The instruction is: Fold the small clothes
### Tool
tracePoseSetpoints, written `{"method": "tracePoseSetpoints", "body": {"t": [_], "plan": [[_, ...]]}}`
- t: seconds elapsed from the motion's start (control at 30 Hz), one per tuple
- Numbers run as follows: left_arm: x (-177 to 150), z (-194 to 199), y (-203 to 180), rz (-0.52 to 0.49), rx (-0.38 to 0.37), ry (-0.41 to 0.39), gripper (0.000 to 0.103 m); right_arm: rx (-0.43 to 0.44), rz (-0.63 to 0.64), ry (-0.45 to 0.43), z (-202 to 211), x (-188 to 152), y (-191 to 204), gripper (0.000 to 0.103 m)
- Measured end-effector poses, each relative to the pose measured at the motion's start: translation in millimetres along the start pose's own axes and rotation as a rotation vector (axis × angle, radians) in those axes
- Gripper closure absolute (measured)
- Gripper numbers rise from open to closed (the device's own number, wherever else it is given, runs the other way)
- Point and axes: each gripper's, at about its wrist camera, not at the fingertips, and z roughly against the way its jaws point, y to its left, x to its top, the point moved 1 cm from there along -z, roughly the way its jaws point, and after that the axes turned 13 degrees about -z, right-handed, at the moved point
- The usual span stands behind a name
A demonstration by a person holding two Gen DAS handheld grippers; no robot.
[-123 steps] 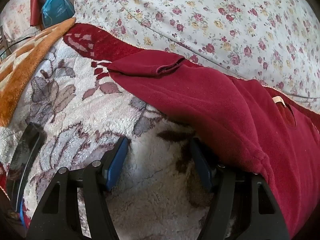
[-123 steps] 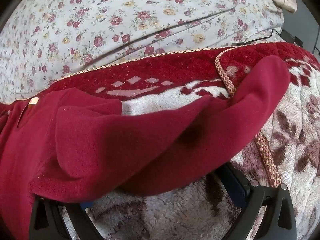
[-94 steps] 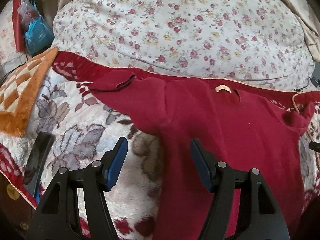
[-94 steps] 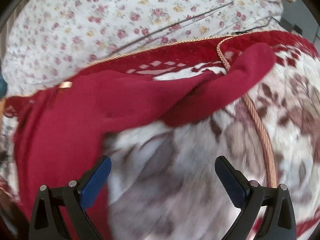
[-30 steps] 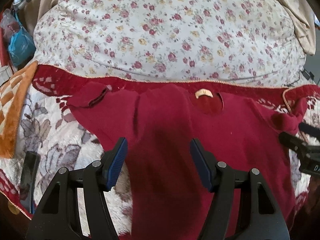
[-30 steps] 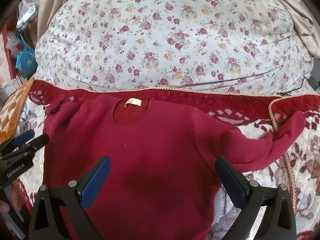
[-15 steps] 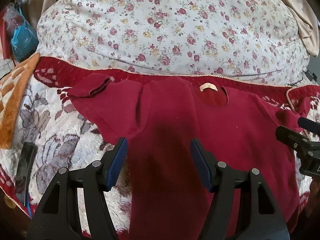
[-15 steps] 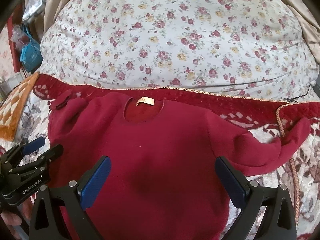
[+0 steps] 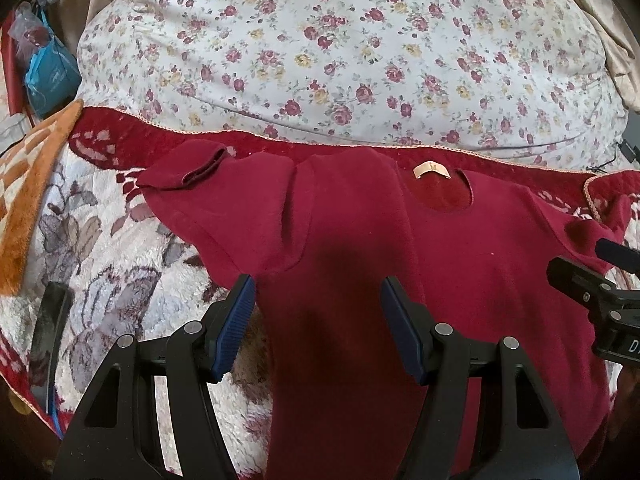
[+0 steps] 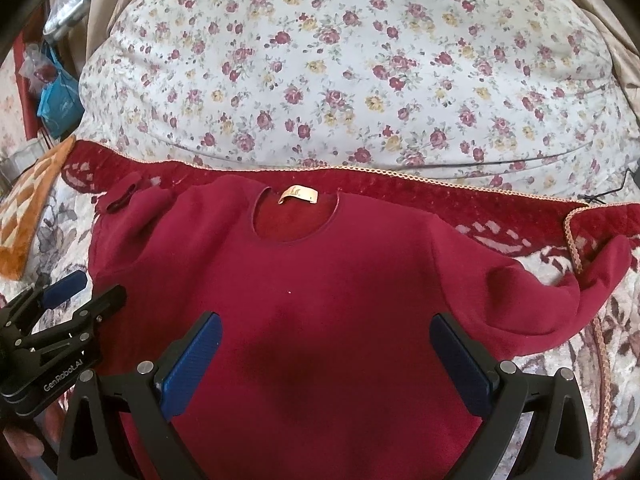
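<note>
Crimson fleece sweater (image 10: 320,300) lies spread on the bed blanket (image 9: 100,272), collar far. Left gripper (image 9: 316,320) and right gripper (image 10: 326,360) hover wide open, empty. Soft, limp, light; best pinched at a sleeve cuff.

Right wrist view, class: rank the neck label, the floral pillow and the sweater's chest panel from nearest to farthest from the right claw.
1. Sweater's chest panel: directly between the open fingers of the right claw.
2. Neck label: beyond it, at the collar, slightly left of centre.
3. Floral pillow: farthest, behind the blanket's red border.
</note>
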Motion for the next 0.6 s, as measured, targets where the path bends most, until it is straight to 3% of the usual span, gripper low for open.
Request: {"method": "tracePoseSetpoints", "body": {"t": [0.27, 0.6], "plan": [[-2, 12, 2, 0.002, 0.021, -0.002, 0.038, 0.001, -0.008, 0.02, -2, 0, 1, 0.0], [6, 39, 3, 0.008, 0.027, -0.035, 0.038, 0.015, 0.009, -0.002, 23, -7, 6, 0.0]]}}
